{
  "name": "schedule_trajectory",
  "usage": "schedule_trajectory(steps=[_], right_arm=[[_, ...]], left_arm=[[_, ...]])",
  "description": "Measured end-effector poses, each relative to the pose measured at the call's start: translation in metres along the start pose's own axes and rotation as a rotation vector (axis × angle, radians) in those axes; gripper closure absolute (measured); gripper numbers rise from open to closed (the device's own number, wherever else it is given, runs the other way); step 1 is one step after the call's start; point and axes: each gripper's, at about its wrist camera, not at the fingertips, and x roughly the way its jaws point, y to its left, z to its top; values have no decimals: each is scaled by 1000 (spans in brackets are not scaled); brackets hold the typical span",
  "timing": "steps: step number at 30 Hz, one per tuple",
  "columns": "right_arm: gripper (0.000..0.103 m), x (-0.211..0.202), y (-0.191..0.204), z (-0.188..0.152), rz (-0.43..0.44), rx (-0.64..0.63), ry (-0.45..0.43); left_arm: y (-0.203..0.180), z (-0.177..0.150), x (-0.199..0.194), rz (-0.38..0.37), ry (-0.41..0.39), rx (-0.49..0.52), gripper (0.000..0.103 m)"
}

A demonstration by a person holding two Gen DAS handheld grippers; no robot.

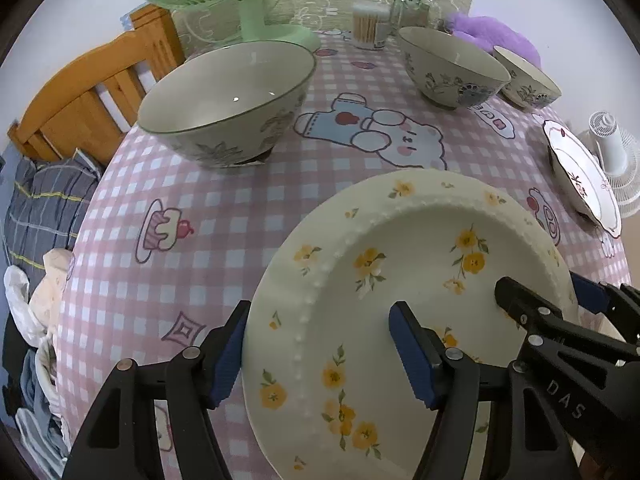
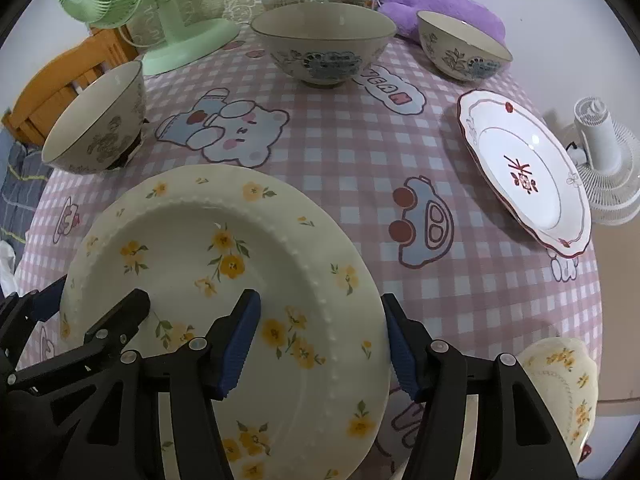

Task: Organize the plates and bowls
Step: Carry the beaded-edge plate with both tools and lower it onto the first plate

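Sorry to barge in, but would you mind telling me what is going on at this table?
A person is tidying crockery with two handheld grippers. The left gripper and right gripper each straddle an opposite rim of the cream plate with yellow flowers on the pink checked tablecloth. Three floral ceramic bowls and a white red-trimmed plate wait beyond.

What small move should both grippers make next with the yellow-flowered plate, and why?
Probably close both on its rim. The left gripper and right gripper each straddle an opposite edge of the yellow-flowered plate, one finger inside, one outside, with gaps showing, so neither seems to grip yet.
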Motion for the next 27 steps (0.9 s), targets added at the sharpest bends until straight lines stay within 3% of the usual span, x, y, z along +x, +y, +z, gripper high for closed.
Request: schedule_trajectory(steps=[7, 27], right_arm=[[40, -13, 8, -16, -7, 34, 20], [39, -90, 31, -75, -87, 148, -35]], left_arm=[[9, -12, -18, 7, -13, 23, 34], [27, -47, -88, -99, -99, 108, 34]])
